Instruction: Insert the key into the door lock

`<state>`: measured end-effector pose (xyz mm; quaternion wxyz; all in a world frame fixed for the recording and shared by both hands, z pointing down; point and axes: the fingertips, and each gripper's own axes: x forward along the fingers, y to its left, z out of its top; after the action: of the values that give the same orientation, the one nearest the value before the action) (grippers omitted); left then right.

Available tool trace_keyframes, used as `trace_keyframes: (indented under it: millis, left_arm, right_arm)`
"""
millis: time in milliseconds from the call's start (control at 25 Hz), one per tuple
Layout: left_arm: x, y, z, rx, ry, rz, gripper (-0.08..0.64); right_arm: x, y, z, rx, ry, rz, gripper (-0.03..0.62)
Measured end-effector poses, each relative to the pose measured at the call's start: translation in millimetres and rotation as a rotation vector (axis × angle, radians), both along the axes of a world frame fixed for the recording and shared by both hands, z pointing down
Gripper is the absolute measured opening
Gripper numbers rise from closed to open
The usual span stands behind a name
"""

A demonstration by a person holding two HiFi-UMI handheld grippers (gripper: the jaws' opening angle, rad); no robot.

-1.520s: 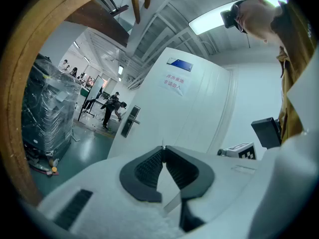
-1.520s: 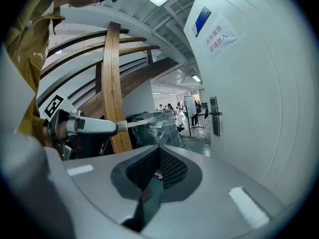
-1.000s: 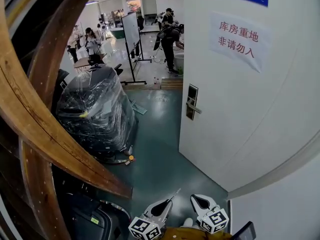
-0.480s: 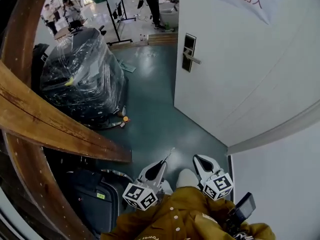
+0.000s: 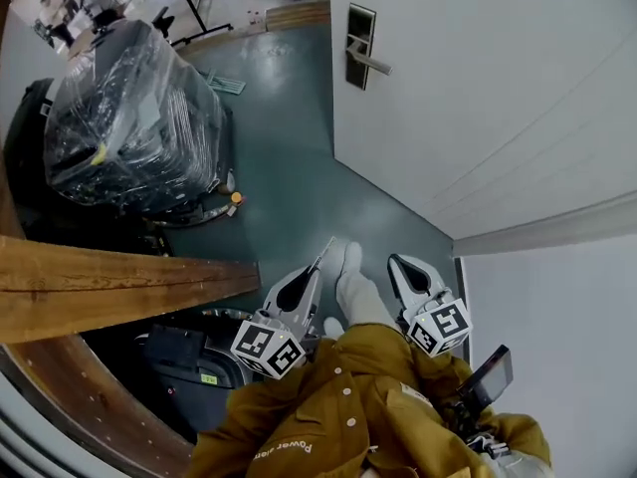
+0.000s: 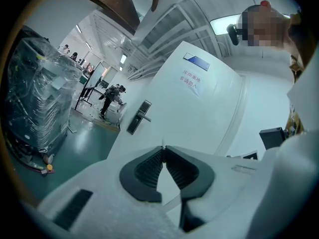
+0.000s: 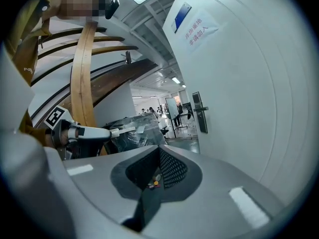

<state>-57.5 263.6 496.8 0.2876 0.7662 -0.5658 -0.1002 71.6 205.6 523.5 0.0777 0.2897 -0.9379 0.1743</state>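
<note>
The white door (image 5: pixel 498 88) is standing at far right, and the wrapped load (image 5: pixel 129 118) is sitting at far left across the green floor (image 5: pixel 289 197). The lock (image 5: pixel 359 46) is showing on the door's left edge, well apart from both grippers. Near the person, the left gripper (image 5: pixel 317 267) is pinching the key (image 5: pixel 325 250), which is sticking out from its tips, while the right gripper (image 5: pixel 394 260) is hanging to its right, jaws closed on nothing.

We stand in an industrial lab hall: green floor (image 5: pixel 299 192), a plastic-wrapped machine (image 5: pixel 129 118), a white door (image 5: pixel 478 98) bearing a printed notice (image 6: pixel 191 81), people (image 6: pixel 110 94) working beyond.
</note>
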Motion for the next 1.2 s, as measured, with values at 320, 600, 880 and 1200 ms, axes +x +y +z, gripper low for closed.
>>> trace_keyframes:
  millis: [320,600,880,1200]
  left_arm:
    - [-27,-134,-19,-0.015,-0.031,0.041,0.025]
    - [-44,-207,-21,-0.023,0.009,0.010,0.025]
    - [-72,-267,-16,-0.045,0.045,0.003,0.025]
    - [-124,-365,16,-0.098,0.109,0.078,0.025]
  right_arm:
    - [-36,-135,-13,0.000,-0.057,0.004,0.006]
    - [-57,-220,-29,0.028,-0.038,-0.025,0.006]
    - [-78,-276,-28,0.012,-0.011,-0.029,0.006]
    - [-123,-348,-52,0.119,0.048,0.013,0.006]
